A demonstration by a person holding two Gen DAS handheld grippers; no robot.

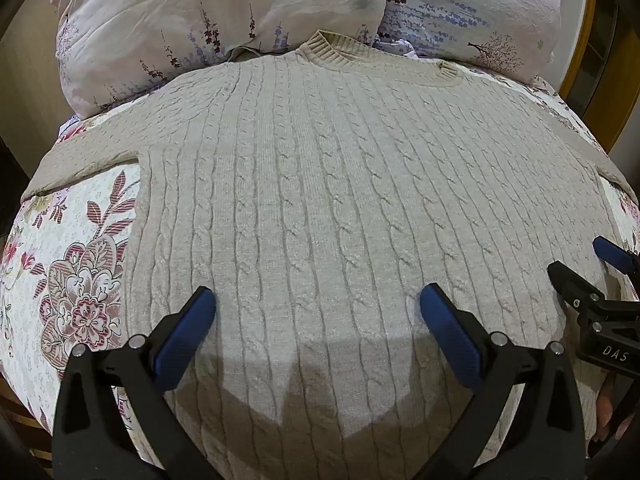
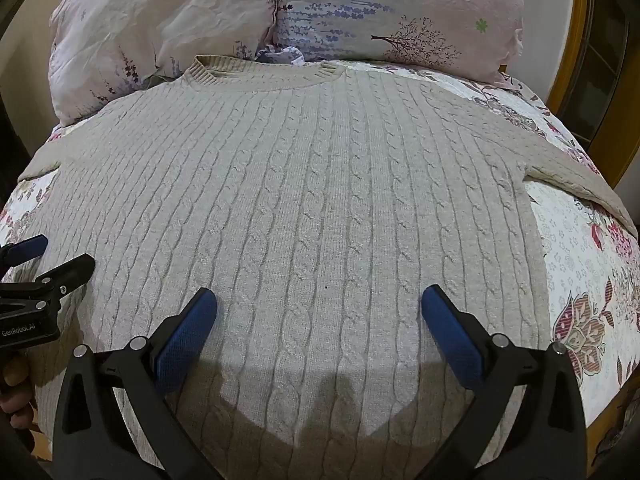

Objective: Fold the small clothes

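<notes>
Sweater (image 1: pixel 340 200) lay flat, unfolded on the bedspread (image 1: pixel 80 280), collar at 12 o'clock. Left gripper (image 1: pixel 318 300) and right gripper (image 2: pixel 319 300) spread wide, empty. All folds remained.

The sweater (image 1: pixel 320 200) lies flat across the bed (image 1: pixel 72 264), leaving open air above it. At twelve o'clock, two pillows (image 2: pixel 168 24) close off the far edge. Bare quilt lies at nine and three o'clock. The right gripper (image 1: pixel 588 264) crowds the left gripper's (image 1: pixel 318 304) three o'clock side.
</notes>
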